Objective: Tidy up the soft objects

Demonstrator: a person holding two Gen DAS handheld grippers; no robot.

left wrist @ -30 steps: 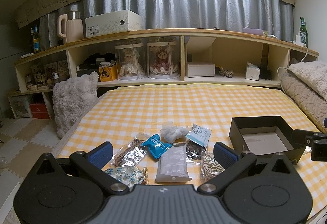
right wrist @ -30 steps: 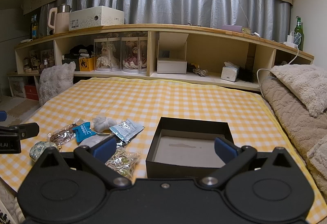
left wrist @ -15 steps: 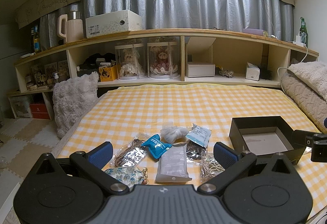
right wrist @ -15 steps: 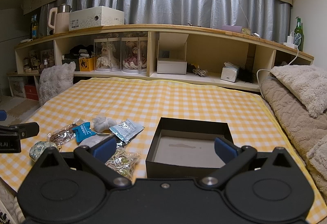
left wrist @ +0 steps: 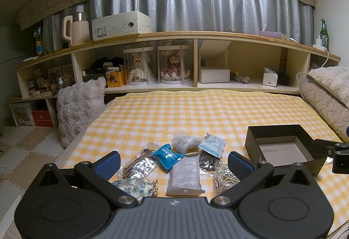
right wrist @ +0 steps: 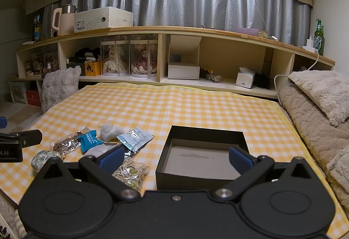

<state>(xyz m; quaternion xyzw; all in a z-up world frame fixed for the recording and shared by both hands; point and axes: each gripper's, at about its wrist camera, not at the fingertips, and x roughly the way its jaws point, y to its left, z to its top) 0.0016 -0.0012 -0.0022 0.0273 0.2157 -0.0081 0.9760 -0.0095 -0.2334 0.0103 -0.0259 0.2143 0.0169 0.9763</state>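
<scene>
Several soft packets lie on the yellow checked bedspread (left wrist: 196, 112): a grey pouch (left wrist: 185, 175), a blue packet (left wrist: 168, 155), a white cloth bundle (left wrist: 184, 143), a pale blue sachet (left wrist: 212, 144), a brown cord bag (left wrist: 139, 165), a floral pouch (left wrist: 135, 187) and a beige cord bag (left wrist: 224, 178). An empty black box (right wrist: 202, 156) stands to their right. My left gripper (left wrist: 173, 162) is open above the packets. My right gripper (right wrist: 175, 157) is open, over the box's near left edge.
A wooden shelf unit (left wrist: 196, 60) with doll cases and boxes runs along the back. A fluffy grey cushion (left wrist: 78, 108) leans at the bed's left edge. Folded blankets (right wrist: 318, 108) lie on the right. The floor has foam mats (left wrist: 19, 151) on the left.
</scene>
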